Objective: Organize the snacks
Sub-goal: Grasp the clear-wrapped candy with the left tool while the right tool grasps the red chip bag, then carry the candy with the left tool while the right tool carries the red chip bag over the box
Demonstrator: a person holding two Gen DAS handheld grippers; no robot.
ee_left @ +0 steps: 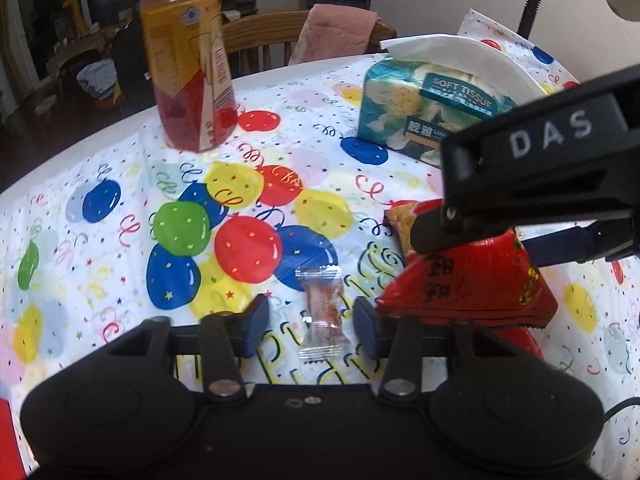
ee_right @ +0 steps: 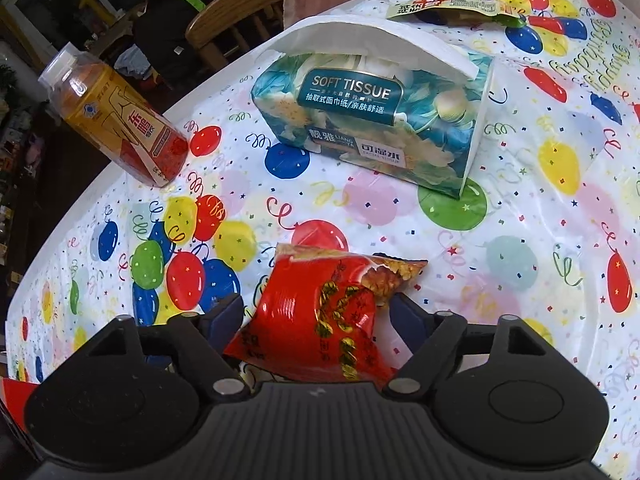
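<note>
**Two grippers over two snacks**

While the left gripper point(ee_left: 312, 326) stands with jaws apart around a small clear-wrapped candy point(ee_left: 323, 310) without touching it, the right gripper point(ee_right: 316, 320) has its jaws wide around a red snack bag point(ee_right: 316, 320); whether they press it I cannot tell. Only the right view shows another snack packet point(ee_right: 452, 4) (far behind the tissue pack point(ee_right: 372, 120)). A bottle point(ee_left: 186, 60) stands at the left on the balloon tablecloth point(ee_left: 120, 216); wooden chairs point(ee_left: 260, 36) lie beyond.
</note>
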